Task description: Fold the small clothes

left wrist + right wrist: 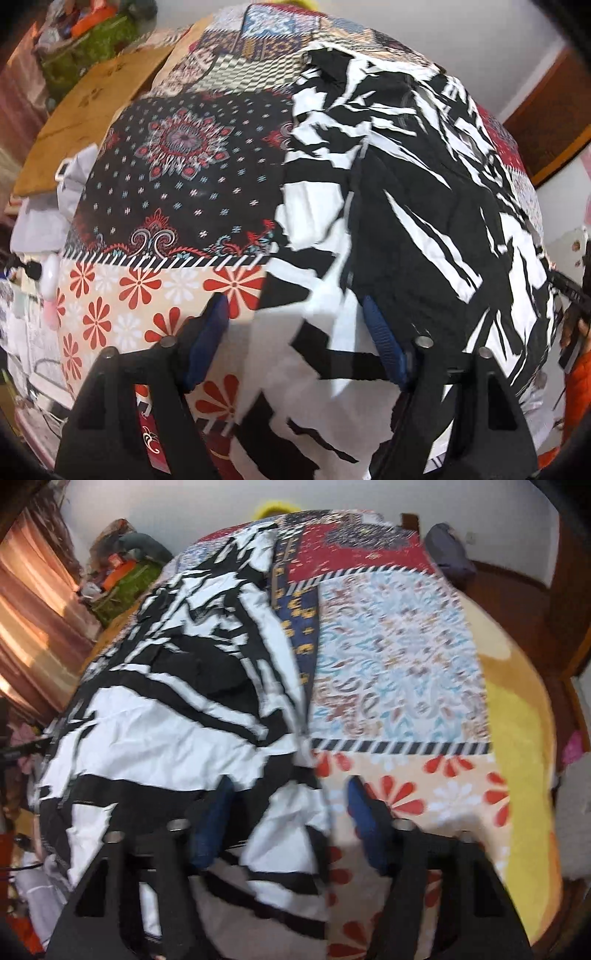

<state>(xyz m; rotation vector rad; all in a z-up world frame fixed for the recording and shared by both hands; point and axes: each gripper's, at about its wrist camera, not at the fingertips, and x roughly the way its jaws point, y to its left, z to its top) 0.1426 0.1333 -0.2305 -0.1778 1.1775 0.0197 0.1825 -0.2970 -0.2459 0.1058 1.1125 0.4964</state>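
Observation:
A black-and-white patterned garment (406, 192) lies spread on a bed with a patchwork sheet (177, 162). In the left wrist view my left gripper (295, 321) is open, its blue-padded fingers (210, 325) straddling the garment's near left edge. In the right wrist view the same garment (177, 709) fills the left half. My right gripper (291, 812) is open, its fingers (364, 812) on either side of the garment's near right edge over the sheet (399, 664). Neither holds the cloth.
A wooden board (92, 122) and a cluttered pile (92, 40) lie at the left of the bed. Pale cloth (40, 206) sits at the bed's left edge. A yellow blanket (517, 738) borders the right side. A dark pouch (448, 554) lies at the far right corner.

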